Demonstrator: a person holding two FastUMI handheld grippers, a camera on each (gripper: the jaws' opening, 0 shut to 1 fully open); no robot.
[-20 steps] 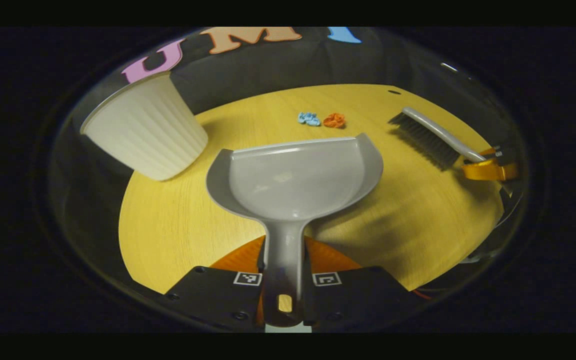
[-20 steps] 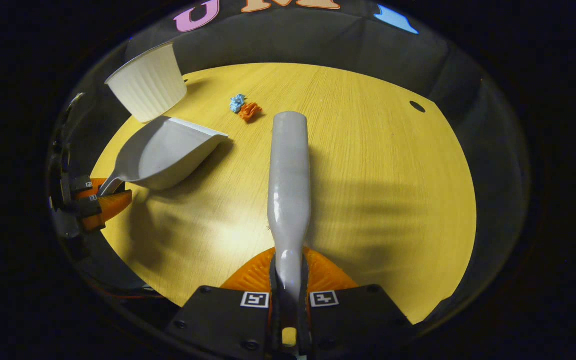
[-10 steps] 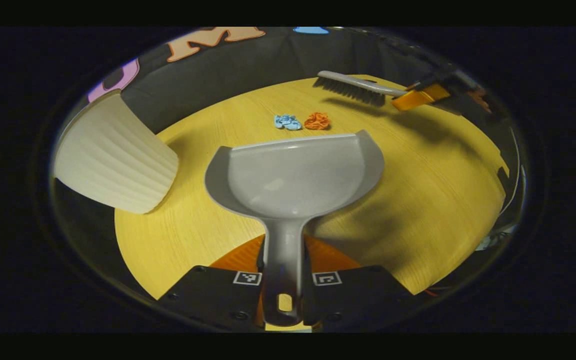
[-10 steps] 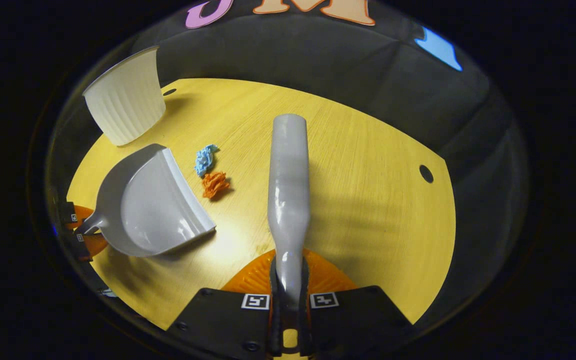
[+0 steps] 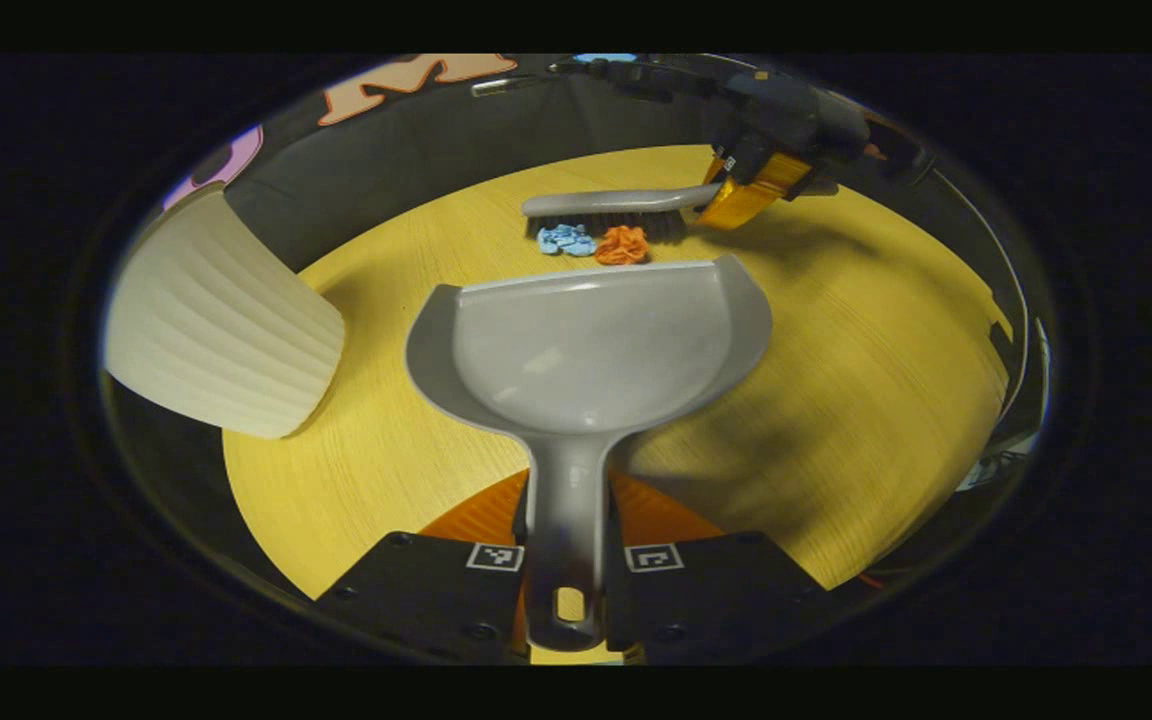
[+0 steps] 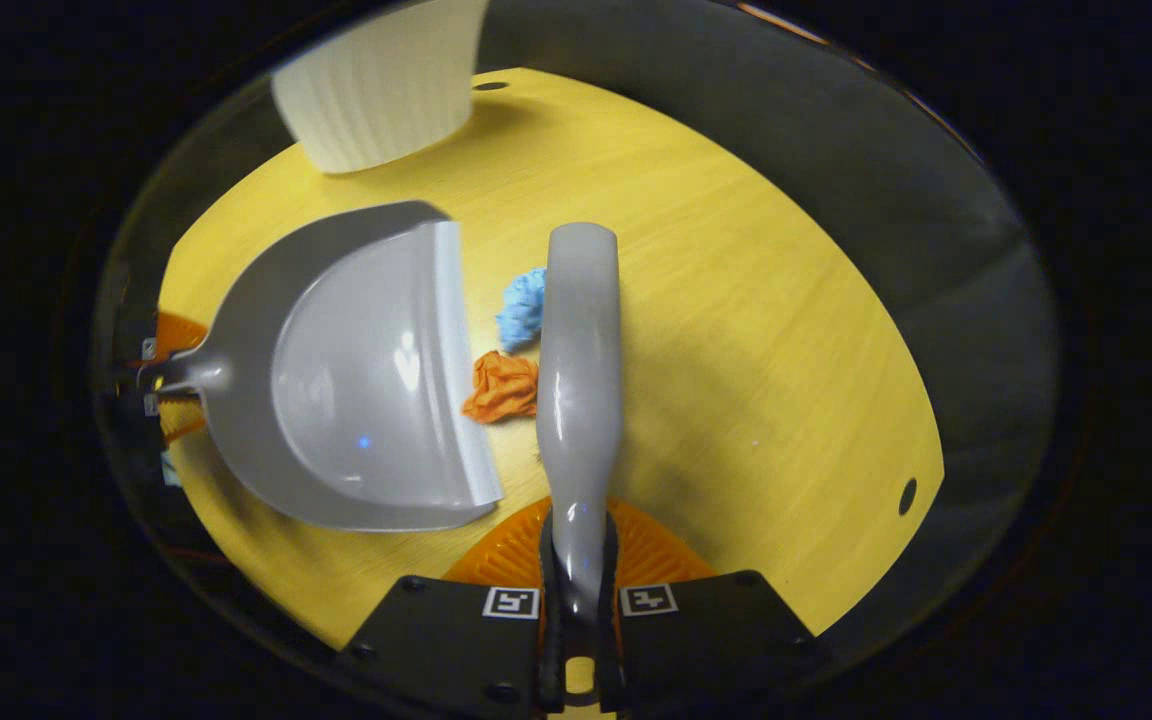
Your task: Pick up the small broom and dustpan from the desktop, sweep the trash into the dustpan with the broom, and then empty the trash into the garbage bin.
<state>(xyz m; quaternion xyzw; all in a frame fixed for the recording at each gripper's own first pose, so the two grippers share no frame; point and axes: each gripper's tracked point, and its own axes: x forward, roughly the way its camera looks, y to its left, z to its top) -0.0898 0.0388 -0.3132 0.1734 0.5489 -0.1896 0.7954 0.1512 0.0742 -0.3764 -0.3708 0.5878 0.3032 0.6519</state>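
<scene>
My left gripper (image 5: 566,550) is shut on the handle of the grey dustpan (image 5: 586,345), whose front lip rests on the yellow desktop (image 5: 866,350). Just beyond that lip lie a blue paper scrap (image 5: 564,240) and an orange paper scrap (image 5: 623,246). Behind the scraps stands the small grey broom (image 5: 616,205), bristles down, held by my right gripper (image 5: 746,195). In the right gripper view, my right gripper (image 6: 576,590) is shut on the broom (image 6: 578,370). The blue scrap (image 6: 521,308) and orange scrap (image 6: 502,386) lie between the broom and the dustpan (image 6: 356,370).
A ribbed white garbage bin (image 5: 221,320) stands at the left of the desktop; in the right gripper view the bin (image 6: 381,95) is at the top. A small dark hole (image 6: 907,496) marks the desktop (image 6: 736,330) near its edge.
The right gripper has swung the broom across and down behind the two scraps, and the scraps now lie between broom and dustpan. The dustpan has edged closer to the scraps.
</scene>
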